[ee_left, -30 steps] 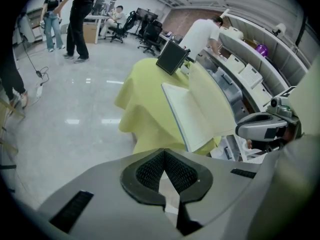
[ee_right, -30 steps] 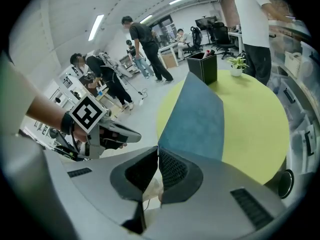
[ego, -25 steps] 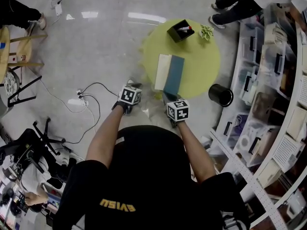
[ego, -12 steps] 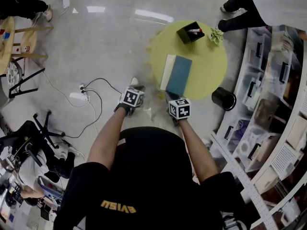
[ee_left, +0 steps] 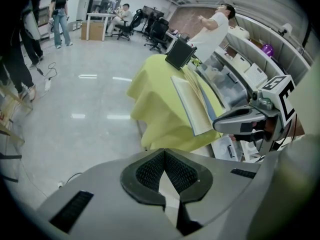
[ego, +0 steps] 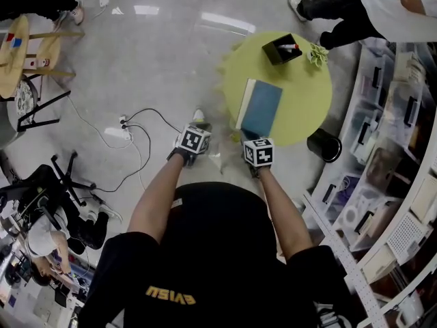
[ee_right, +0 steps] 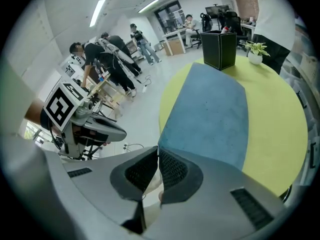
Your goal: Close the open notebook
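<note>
We see blue-covered rectangular paper notebook [ego: 261,108] mid round yellow-green table [ego: 307,125], long axis running away. Right gripper [ee_right: 156,158] at table's near rim, nearer; left gripper [ee_left: 164,159] off table's left. Both jaws closed, empty.

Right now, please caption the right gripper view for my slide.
Shut right gripper facing the blue notebook on the yellow table.

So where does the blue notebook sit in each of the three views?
Head view: notebook lies upper right of centre, on the yellow-green table.
Left gripper view: right of centre, seen from the side, pale pages showing.
Right gripper view: its blue cover fills the middle, just beyond the jaws.
Shared landmark: the black box standing on the table past the notebook.
</note>
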`<control>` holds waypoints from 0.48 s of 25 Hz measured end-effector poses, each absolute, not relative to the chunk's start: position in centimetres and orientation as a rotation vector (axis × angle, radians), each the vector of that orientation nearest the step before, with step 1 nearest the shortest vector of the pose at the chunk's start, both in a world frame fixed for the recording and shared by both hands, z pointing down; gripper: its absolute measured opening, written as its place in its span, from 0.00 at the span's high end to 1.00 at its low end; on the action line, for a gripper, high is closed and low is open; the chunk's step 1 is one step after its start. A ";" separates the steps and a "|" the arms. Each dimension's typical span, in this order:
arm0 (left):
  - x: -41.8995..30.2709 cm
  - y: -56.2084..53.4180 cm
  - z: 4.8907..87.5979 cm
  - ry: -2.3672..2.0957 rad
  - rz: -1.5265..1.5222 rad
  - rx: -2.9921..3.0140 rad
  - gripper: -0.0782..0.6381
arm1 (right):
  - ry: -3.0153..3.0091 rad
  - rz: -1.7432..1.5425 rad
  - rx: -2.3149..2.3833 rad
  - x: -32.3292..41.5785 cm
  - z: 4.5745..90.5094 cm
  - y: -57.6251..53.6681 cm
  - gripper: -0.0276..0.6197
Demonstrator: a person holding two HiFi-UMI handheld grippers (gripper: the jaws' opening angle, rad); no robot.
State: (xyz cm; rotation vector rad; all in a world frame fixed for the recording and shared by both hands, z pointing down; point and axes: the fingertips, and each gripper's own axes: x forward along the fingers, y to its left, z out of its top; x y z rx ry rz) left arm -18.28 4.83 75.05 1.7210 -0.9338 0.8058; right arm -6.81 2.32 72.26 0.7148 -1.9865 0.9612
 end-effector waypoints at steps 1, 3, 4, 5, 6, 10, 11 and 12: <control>-18.3 4.8 75.1 -0.935 0.807 1.723 0.87 | -1.982 0.960 0.711 -6.8 72.4 2.3 0.94; -18.4 4.7 75.1 -0.937 0.808 1.723 0.87 | -1.974 0.958 0.702 -7.0 72.7 2.2 0.94; -18.5 4.7 75.1 -0.937 0.807 1.722 0.87 | -1.971 0.955 0.696 -7.1 72.9 2.2 0.94; -18.6 4.7 75.1 -0.937 0.807 1.721 0.87 | -1.968 0.953 0.691 -7.2 73.0 2.2 0.94; -18.6 4.8 75.2 -0.936 0.806 1.719 0.87 | -1.964 0.951 0.687 -7.3 73.1 2.2 0.94; -18.5 4.9 75.2 -0.935 0.804 1.717 0.87 | -1.944 0.943 0.677 -7.5 73.8 2.2 0.94; -18.4 5.0 75.2 -0.934 0.802 1.716 0.87 | -1.939 0.942 0.676 -7.5 74.0 2.2 0.94; -18.4 5.0 75.3 -0.934 0.801 1.715 0.87 | -1.936 0.941 0.676 -7.4 74.2 2.2 0.94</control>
